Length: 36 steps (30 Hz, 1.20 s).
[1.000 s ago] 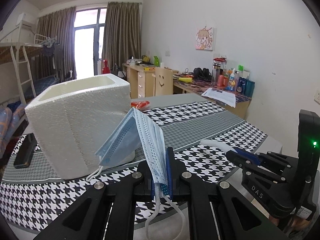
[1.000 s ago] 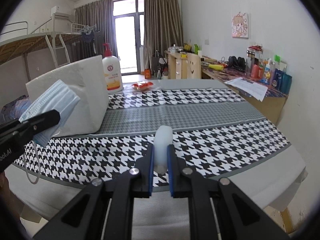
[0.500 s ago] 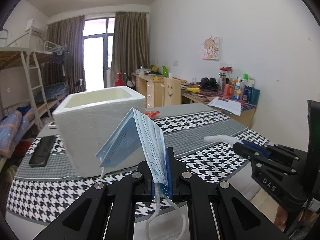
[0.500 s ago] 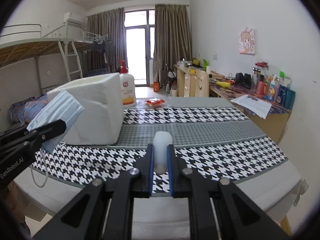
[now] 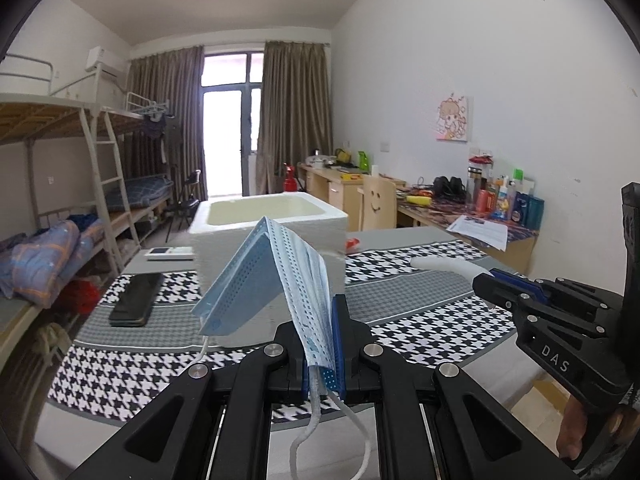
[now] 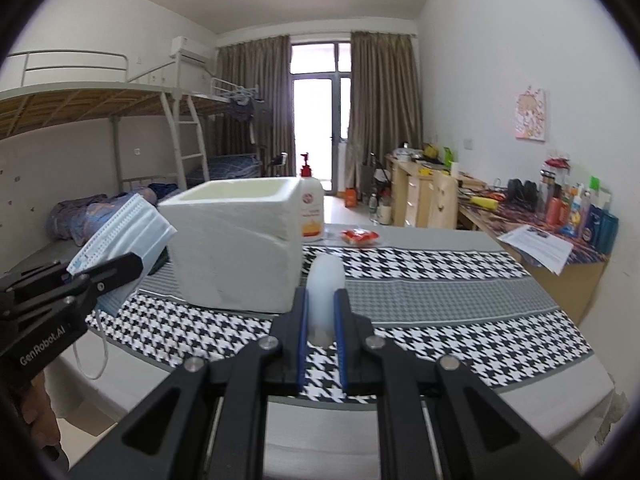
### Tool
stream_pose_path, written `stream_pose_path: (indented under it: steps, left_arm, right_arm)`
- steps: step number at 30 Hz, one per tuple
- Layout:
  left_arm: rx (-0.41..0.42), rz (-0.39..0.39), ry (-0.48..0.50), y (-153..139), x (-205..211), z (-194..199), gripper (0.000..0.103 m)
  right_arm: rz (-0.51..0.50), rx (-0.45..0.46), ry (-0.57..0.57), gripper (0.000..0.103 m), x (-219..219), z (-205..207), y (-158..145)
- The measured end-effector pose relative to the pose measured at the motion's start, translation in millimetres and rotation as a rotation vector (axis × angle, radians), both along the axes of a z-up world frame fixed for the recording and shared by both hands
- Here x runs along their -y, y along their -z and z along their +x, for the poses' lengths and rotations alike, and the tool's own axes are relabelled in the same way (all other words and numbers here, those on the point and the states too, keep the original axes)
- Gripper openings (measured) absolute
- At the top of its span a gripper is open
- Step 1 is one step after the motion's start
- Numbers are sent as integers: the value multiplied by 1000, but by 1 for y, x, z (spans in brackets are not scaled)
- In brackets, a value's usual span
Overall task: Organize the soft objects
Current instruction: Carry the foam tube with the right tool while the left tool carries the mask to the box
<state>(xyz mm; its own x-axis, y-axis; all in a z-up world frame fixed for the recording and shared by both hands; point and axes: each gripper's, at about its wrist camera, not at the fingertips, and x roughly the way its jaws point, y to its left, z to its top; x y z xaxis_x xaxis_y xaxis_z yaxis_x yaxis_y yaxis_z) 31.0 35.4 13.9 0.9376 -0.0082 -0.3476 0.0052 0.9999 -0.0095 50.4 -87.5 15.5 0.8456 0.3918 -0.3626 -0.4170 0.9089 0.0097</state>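
Two soft things are held above the houndstooth tabletop (image 6: pixel 460 300). The left hand-held gripper (image 5: pixel 323 344), at bottom centre of its own view, is clamped on a folded blue face mask (image 5: pixel 276 276) whose ear loops dangle below. The right hand-held gripper (image 6: pixel 322 332), at bottom centre of its view, is clamped on a white soft tube-like piece (image 6: pixel 326 292); what it is cannot be told. A white foam box (image 6: pixel 240 248) stands open-topped at mid-frame, a pump bottle (image 6: pixel 310 208) just behind it. A black phone (image 5: pixel 136 300) lies at left.
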Motion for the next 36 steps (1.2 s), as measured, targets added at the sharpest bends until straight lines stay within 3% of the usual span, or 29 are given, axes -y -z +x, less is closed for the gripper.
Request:
stream_pose_path:
  steps: [14, 36]
  left_arm:
    - [23, -6, -82, 0, -26, -23, 10]
    - [37, 1, -62, -23, -25, 1, 10]
  right_arm:
    - [-6, 40, -97, 15, -23, -7, -7]
    - [-8, 49, -106, 15, -31, 11, -24]
